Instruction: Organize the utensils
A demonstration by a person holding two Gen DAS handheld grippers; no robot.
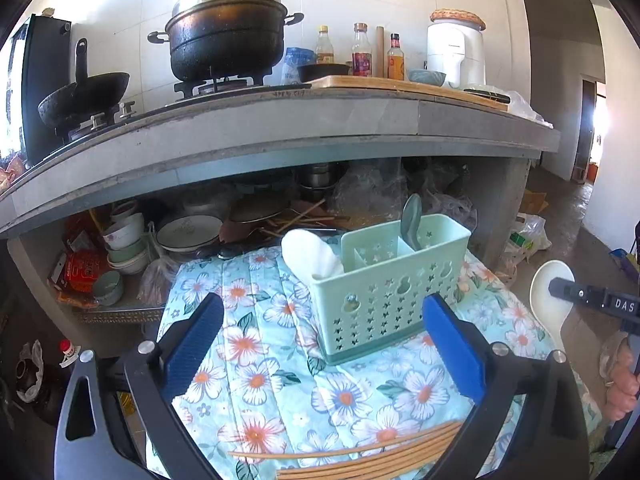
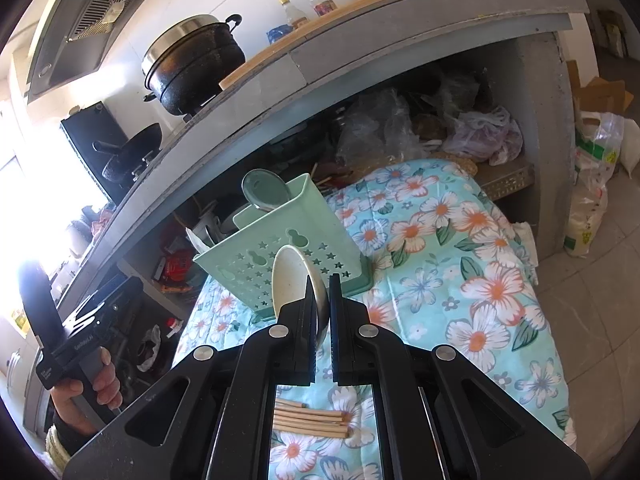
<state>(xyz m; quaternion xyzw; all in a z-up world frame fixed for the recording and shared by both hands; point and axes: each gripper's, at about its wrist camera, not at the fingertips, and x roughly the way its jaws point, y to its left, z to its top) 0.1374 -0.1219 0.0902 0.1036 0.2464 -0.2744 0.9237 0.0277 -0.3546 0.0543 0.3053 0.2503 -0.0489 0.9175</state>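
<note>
— Left gripper (image 1: 322, 344): how do its jaws stand?

— Wide apart, nothing between the blue pads; the mint utensil caddy (image 1: 390, 280) stands just ahead on the floral cloth (image 1: 256, 380), with a white spoon (image 1: 310, 254) and a grey spoon (image 1: 412, 220) in it.

— And the right gripper (image 2: 322, 300)?

— Clamped on a white rice spoon (image 2: 290, 280), held upright just before the caddy. Bamboo chopsticks (image 2: 310, 420) lie on the cloth beneath it.

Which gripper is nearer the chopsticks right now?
Left. The left gripper hangs open just above the chopsticks, its fingers either side of them. The right gripper is off to the side, shut on a white spoon.
</note>
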